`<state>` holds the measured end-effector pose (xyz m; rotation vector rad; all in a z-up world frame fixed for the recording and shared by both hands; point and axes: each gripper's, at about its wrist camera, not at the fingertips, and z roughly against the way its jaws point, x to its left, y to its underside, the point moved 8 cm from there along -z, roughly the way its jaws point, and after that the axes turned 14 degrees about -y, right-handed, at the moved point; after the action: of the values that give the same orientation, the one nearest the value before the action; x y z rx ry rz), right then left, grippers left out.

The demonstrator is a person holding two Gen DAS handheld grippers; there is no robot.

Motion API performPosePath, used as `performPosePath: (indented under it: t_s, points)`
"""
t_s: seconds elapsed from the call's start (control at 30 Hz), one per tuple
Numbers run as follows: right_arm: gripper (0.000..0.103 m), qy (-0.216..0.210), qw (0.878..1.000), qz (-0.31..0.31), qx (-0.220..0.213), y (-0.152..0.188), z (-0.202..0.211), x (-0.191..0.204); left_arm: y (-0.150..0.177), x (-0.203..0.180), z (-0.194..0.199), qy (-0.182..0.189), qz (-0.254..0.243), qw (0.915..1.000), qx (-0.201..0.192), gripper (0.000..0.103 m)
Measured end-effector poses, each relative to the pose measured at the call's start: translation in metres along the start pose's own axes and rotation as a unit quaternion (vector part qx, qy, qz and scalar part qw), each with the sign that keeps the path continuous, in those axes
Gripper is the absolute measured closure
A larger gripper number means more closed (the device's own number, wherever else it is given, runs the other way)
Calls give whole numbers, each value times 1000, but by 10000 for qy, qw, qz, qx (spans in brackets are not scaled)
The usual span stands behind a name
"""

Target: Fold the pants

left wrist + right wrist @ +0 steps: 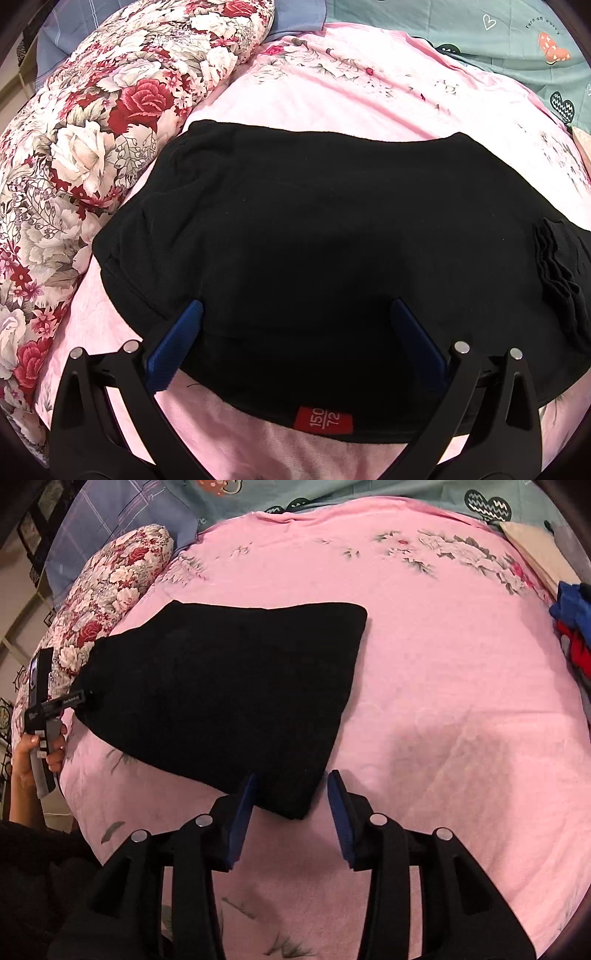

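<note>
The black pants [295, 221] lie folded into a compact pad on the pink sheet [369, 85]. A red size label [324, 421] shows at their near edge. My left gripper [295, 314] is wide open, its blue fingers [192, 317] set on the near part of the cloth and holding nothing. In the right wrist view the pants [229, 686] taper to a near corner. That corner lies between the blue fingers [243, 805] of my right gripper [291, 779], which is open and not pressing on it. A hand [37, 749] holds the left gripper's handle at the pants' left edge.
A rolled floral quilt [92, 147] runs along the left side of the pants, also in the right wrist view as the quilt [110, 579]. A green heart-print cover [480, 37] lies at the back. Blue and red clothes [572, 627] and a beige item [535, 550] sit at the right edge.
</note>
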<state>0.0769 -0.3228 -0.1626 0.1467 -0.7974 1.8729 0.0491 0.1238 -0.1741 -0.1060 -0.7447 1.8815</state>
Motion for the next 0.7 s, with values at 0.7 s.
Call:
performPosePath:
  t_s: [0.7]
  points:
    - [71, 10, 9963, -292, -808, -91, -25, -19, 1, -1, 2, -4, 5, 10000, -12, 2]
